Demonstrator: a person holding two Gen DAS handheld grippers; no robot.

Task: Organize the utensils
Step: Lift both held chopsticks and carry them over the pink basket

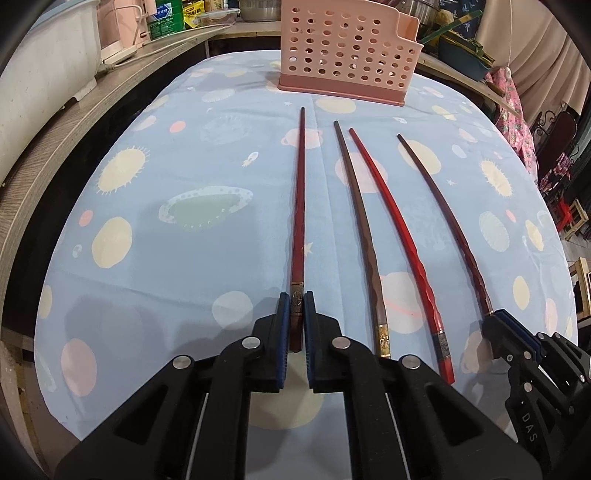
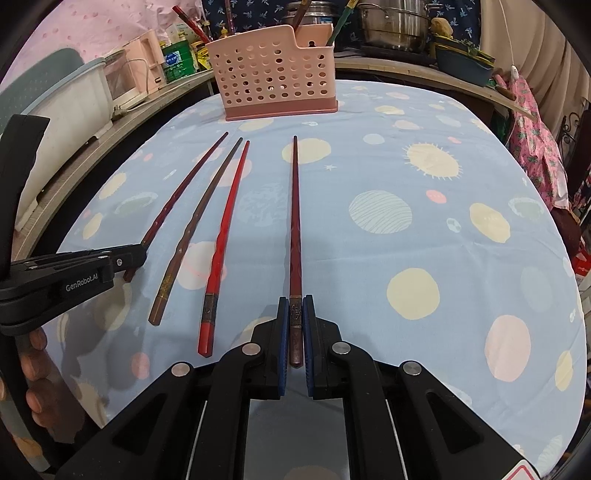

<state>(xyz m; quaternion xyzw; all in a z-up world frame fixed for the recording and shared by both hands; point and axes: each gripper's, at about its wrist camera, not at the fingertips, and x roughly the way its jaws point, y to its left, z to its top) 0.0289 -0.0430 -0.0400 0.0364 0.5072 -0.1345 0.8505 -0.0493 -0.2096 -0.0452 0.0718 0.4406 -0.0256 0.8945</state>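
While both of my tongs point down at the pale blue tablecloth printed with planets and suns, each one is clamped on the thick end of a chopstick. My left gripper has its blue pads pressed on the gold-banded handle of a dark red lacquered chopstick, the leftmost of the four, whose thin tip points toward the pink perforated plastic utensil holder standing at the far end of the cloth. My right gripper is closed the same way on the handle of a dark maroon chopstick, the rightmost of the row, also lying along the cloth with its tip aimed at the holder. Between these two lie a brown wooden chopstick with a gold band and, just beside it on the right, a bright red chopstick with a grey metal band; their tips nearly meet at the far end and their handles spread apart toward me, untouched by either tool. All four sticks rest flat on the cloth, well short of the holder. In the right view a few other utensil handles rise behind the holder's lower section. Fingers of my left hand show below the left tool in that view.
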